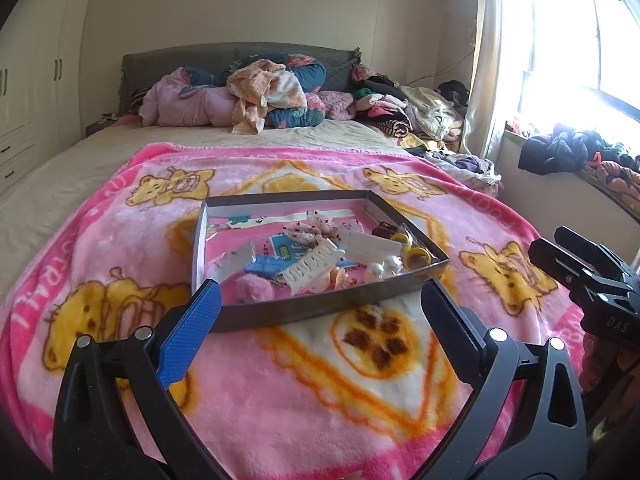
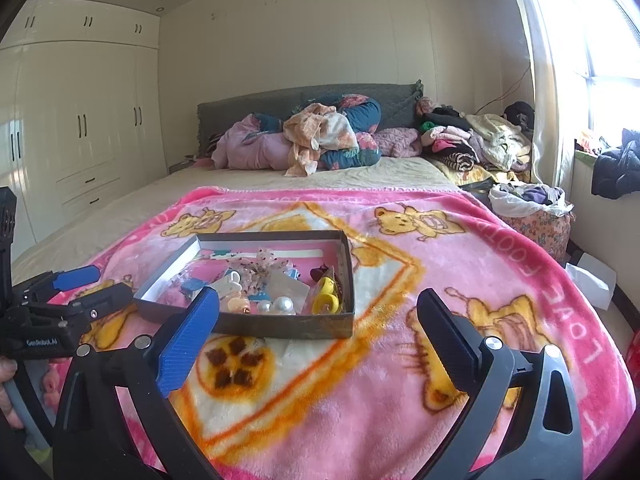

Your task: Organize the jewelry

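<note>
- The left gripper (image 1: 320, 304) hovers over the near part of the bed, jaws spread wide with nothing between them; one finger carries a blue pad (image 1: 192, 334), the other a black one.
- The right gripper (image 2: 318, 312) hangs just to its right, also spread wide and empty, tipped a little downward toward the blanket.
- Each gripper shows in the other's view: the right one at the right edge of the left camera, the left one at the left edge of the right camera, where part of a hand (image 2: 9, 392) grips its handle.
- Just beyond both grippers lies a shallow dark tray (image 1: 304, 311), flat on the pink bear-print blanket (image 1: 280, 392) and touched by neither gripper.
- The tray holds the jewelry in a loose jumble: a white hair claw (image 1: 310, 266) toward its near side, a pink pompom (image 1: 254, 286) at the near left, two pearl-like beads (image 1: 384, 268) near the right, yellow rings (image 1: 416, 254) by the right wall, and a sheer spotted bow (image 1: 316, 226) near the middle.
- Farther off, a heap of bedding and clothes (image 1: 260, 92) is piled against the grey headboard (image 1: 176, 60).
- A white wardrobe (image 2: 80, 128) lines the left wall; a bright window (image 1: 580, 40) stands on the right.
</note>
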Tool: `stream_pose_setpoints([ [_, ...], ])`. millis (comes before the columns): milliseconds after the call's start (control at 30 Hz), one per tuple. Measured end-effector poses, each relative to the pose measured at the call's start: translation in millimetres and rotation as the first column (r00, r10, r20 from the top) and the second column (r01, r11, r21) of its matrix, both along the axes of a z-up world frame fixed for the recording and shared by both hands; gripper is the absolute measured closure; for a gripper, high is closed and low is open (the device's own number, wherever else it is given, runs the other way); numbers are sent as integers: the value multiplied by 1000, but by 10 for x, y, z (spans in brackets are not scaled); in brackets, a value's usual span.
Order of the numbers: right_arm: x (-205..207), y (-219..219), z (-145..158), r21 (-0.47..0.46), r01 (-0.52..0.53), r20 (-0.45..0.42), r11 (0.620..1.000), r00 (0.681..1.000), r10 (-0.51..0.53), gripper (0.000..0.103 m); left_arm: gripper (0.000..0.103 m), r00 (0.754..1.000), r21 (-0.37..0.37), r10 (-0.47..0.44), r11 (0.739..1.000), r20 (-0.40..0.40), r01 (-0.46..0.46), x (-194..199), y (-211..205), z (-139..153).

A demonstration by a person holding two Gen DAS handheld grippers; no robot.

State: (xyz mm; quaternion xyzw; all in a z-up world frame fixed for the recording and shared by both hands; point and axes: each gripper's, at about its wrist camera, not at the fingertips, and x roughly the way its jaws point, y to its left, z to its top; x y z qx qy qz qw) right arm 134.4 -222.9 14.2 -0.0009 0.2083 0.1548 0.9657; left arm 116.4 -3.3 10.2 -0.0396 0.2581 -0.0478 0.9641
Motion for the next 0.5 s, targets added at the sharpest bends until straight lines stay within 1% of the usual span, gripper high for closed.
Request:
stream_pose_setpoints([
  [133,-86,-36,-27,22,-3,16,1000,1000,3,6,12,1000,6,16,1000,1,-16,-81,-40,-73],
  [200,-112,-61,-44,31,-3,19,1000,1000,2,6,12,1000,-3,23,1000,3,-23,-116,-29,-97],
  [333,-174,-112,-83,56,7,22,998,1000,-8,6,12,998,-7,60,998,26,-60,-199,7,-144],
  [500,-278,-101,-155,33,20,45,999,999,-21,6,12,995,-23,95,995,36,-94,-255,80,-190],
])
